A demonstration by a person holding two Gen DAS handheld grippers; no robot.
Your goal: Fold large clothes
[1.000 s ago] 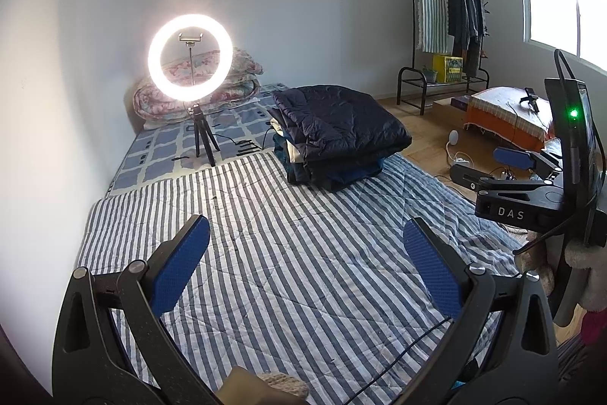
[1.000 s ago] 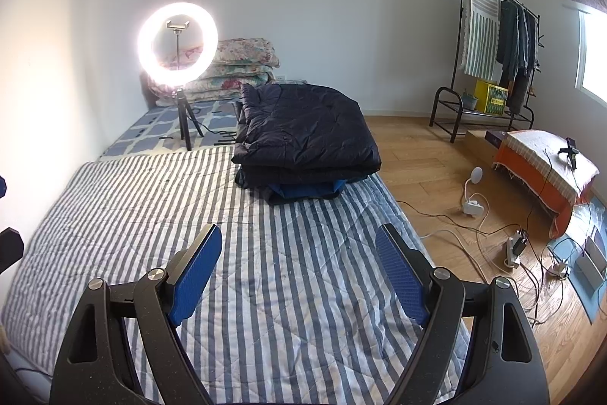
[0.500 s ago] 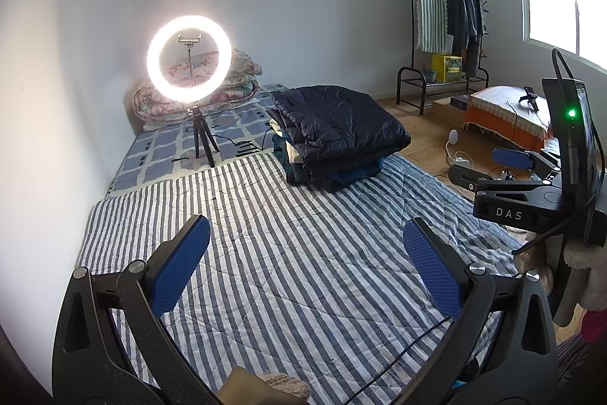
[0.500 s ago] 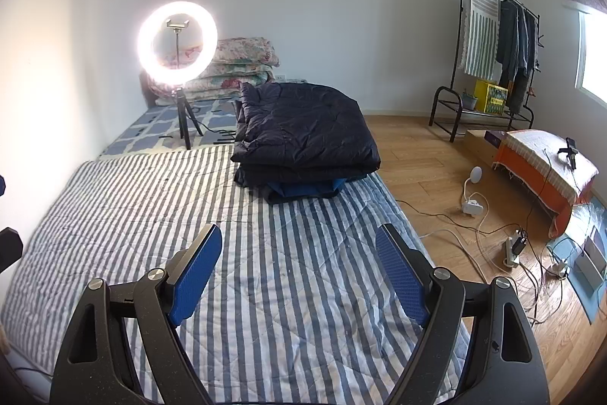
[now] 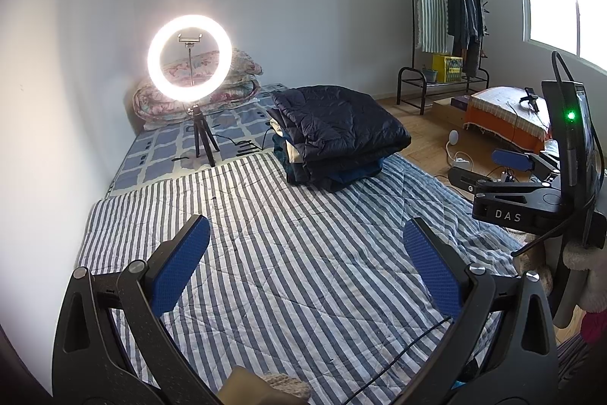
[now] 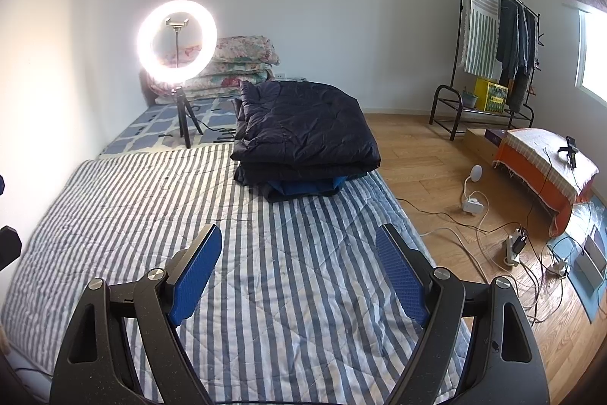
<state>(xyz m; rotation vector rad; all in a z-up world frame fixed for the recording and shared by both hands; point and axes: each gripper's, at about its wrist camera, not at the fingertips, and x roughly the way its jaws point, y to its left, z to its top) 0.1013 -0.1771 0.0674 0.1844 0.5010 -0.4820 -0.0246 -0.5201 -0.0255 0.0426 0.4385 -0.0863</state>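
Striped quilt [image 6: 288,253] covers the mattress from the near edge up to the stack of folded clothes [image 6: 303,135], whose dark padded jacket lies on top, with blue and cream layers showing beneath. The stack sits at the quilt's far right corner, its right side close to the mattress edge above the wooden floor [image 6: 428,154]. Both claws hang above the bare middle of the quilt: the left claw [image 5: 303,268] stands wide open with nothing between its blue pads, and the right claw [image 6: 299,272] is likewise spread wide and empty. A ring light [image 6: 176,40] on a tripod stands left of the stack, on the checked bedding behind the quilt. Cables [image 6: 493,234] trail across the floor right of the mattress.
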